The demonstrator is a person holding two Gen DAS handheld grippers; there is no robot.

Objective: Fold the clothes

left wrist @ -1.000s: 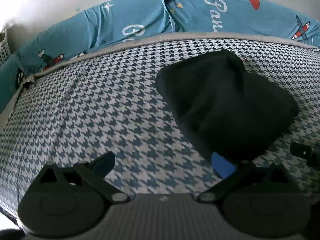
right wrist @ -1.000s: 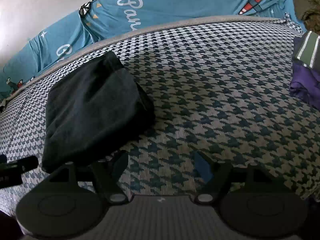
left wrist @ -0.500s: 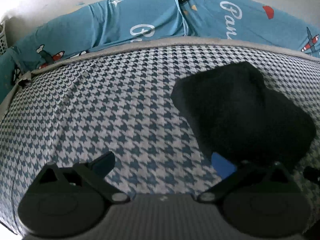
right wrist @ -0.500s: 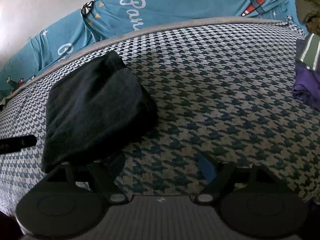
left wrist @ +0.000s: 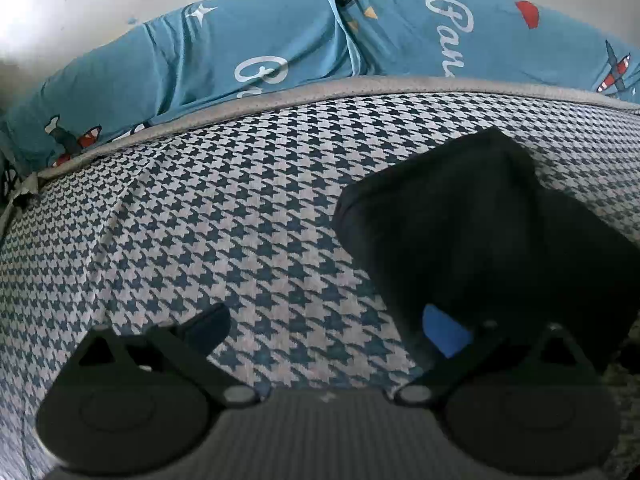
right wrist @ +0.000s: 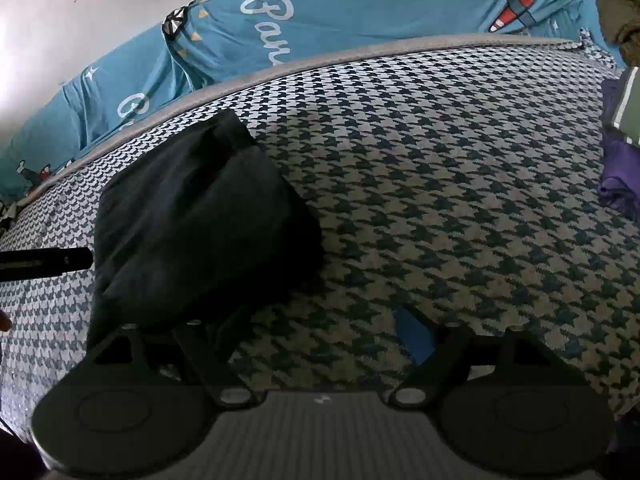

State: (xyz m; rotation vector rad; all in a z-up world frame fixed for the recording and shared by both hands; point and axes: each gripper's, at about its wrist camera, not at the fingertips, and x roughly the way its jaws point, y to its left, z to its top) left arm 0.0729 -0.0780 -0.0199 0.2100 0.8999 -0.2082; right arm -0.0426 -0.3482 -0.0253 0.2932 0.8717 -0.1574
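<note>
Folded black garment (right wrist: 200,224) on houndstooth bed (right wrist: 440,184); both grippers' jaws wide, empty.

Houndstooth bedcover (left wrist: 200,220) fills the frame; grey edge (left wrist: 280,98) and teal printed sheet (left wrist: 280,40) at 12 o'clock, pale wall (right wrist: 100,0) beyond.

houndstooth bed (right wrist: 440,184), folded black garment (right wrist: 200,216)

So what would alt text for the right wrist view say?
A folded black garment lies on a blue-and-white houndstooth bed cover, left of the open right tool. A teal printed sheet runs behind; purple and striped clothes sit at the right edge.
</note>
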